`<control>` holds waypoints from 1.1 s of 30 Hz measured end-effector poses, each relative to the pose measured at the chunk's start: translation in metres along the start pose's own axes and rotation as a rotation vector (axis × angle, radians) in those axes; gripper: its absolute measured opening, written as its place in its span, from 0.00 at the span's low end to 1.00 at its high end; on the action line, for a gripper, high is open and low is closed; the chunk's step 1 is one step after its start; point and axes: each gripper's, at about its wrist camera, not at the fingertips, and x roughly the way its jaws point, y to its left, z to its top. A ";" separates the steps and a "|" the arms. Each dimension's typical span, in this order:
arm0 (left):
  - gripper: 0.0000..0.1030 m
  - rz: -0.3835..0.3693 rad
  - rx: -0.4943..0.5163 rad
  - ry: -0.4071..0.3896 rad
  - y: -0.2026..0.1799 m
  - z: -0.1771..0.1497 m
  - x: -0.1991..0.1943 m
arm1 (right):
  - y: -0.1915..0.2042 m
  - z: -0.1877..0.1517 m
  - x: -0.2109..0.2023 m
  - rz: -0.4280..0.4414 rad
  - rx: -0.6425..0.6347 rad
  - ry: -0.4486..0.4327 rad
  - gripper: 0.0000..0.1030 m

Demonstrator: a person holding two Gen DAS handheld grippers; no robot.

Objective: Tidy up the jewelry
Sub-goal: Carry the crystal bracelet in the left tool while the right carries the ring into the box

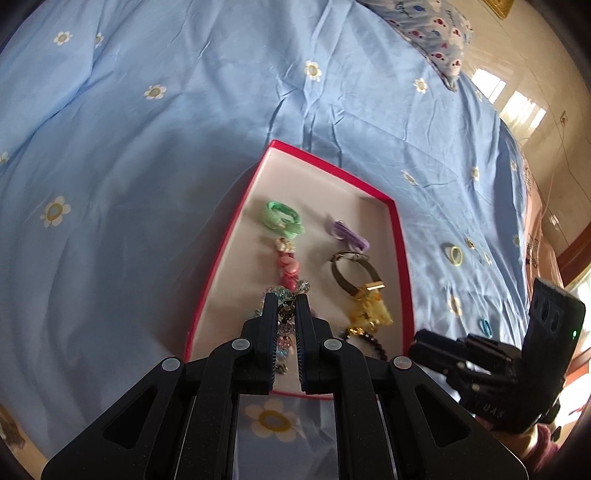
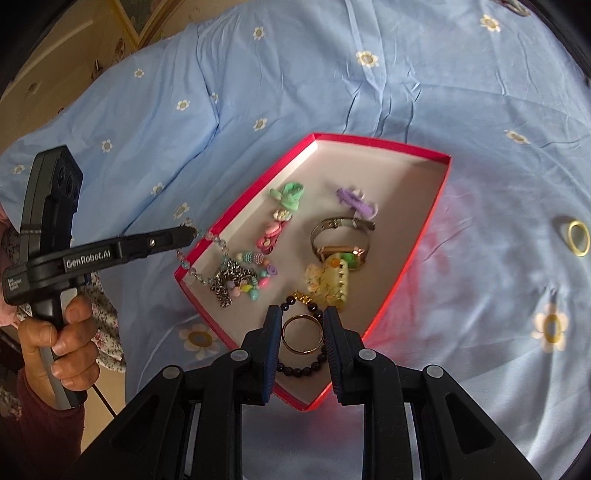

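A red box [image 1: 216, 254] [image 2: 413, 254] with a white inside lies on the blue bedsheet and holds several pieces of jewelry. My left gripper [image 1: 286, 301] [image 2: 192, 232] is shut on a crystal bead necklace [image 1: 284, 314] [image 2: 207, 236], which trails over the box's left wall down onto a pile of chain and beads [image 2: 236, 278]. My right gripper [image 2: 301, 314] is open over the box's near corner, its jaws either side of a gold ring [image 2: 302, 334] lying by a dark bead bracelet [image 2: 303, 365]. It also shows at the right in the left wrist view [image 1: 417, 341].
In the box: a green band [image 2: 290, 195], a purple clip [image 2: 356, 201], a pink flower piece [image 2: 271, 234], a watch [image 2: 340, 236], a yellow hair claw [image 2: 328, 282]. On the sheet lie a yellow ring [image 2: 578, 238] [image 1: 456, 254] and a blue ring [image 1: 484, 326]. A pillow [image 1: 436, 33] is far back.
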 end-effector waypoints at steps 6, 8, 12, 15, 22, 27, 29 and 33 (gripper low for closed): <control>0.07 0.048 -0.003 0.015 0.011 0.003 0.017 | 0.002 -0.002 0.019 -0.008 -0.009 0.040 0.22; 0.07 0.068 0.000 0.023 0.014 0.001 0.022 | 0.003 -0.002 0.025 -0.013 -0.015 0.053 0.22; 0.07 0.099 0.001 0.040 0.020 -0.003 0.031 | 0.006 0.000 0.035 -0.030 -0.036 0.072 0.22; 0.07 0.108 -0.006 0.054 0.024 -0.005 0.037 | 0.010 -0.002 0.043 -0.039 -0.056 0.088 0.23; 0.07 0.105 -0.023 0.077 0.031 -0.009 0.044 | 0.019 -0.006 0.054 -0.067 -0.123 0.110 0.23; 0.07 0.112 -0.022 0.088 0.031 -0.012 0.049 | 0.019 -0.007 0.056 -0.063 -0.132 0.115 0.23; 0.07 0.112 -0.021 0.088 0.030 -0.012 0.049 | 0.019 -0.008 0.056 -0.062 -0.135 0.117 0.23; 0.07 0.110 -0.024 0.089 0.031 -0.012 0.049 | 0.019 -0.007 0.057 -0.061 -0.134 0.119 0.23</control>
